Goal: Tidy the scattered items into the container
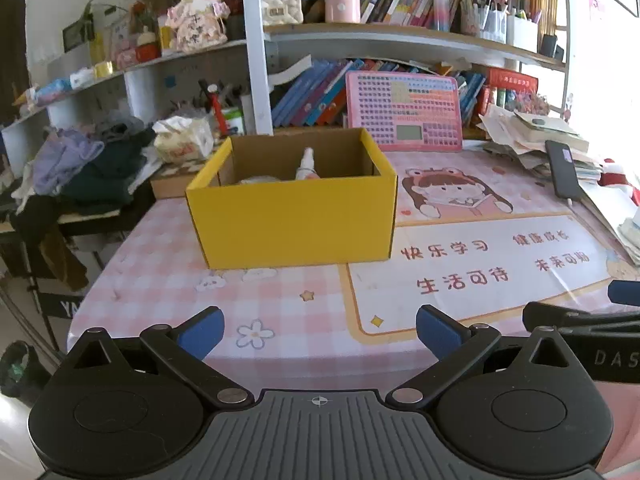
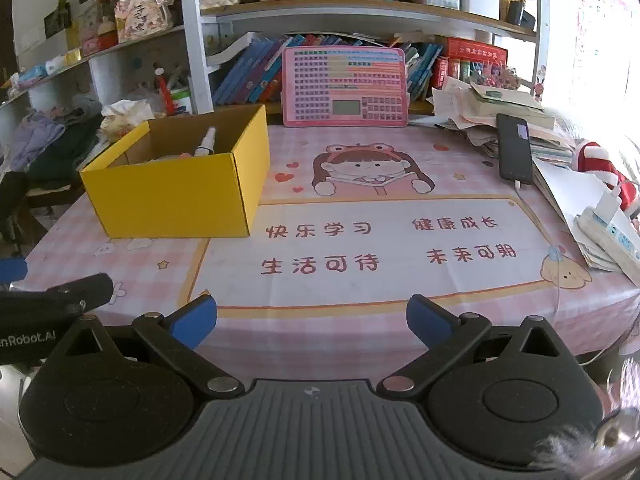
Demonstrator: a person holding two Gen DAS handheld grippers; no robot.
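Note:
A yellow cardboard box stands open on the pink checked table mat; it also shows in the right wrist view at the left. Inside it a white spray bottle leans upright, seen also in the right wrist view, beside some pale items I cannot make out. My left gripper is open and empty, low over the table's front edge, facing the box. My right gripper is open and empty, to the right of the left one, over the mat's front.
A pink keyboard toy leans against books at the back. A black phone lies on a paper stack at the right, with a power strip nearby. Clothes pile up at the left.

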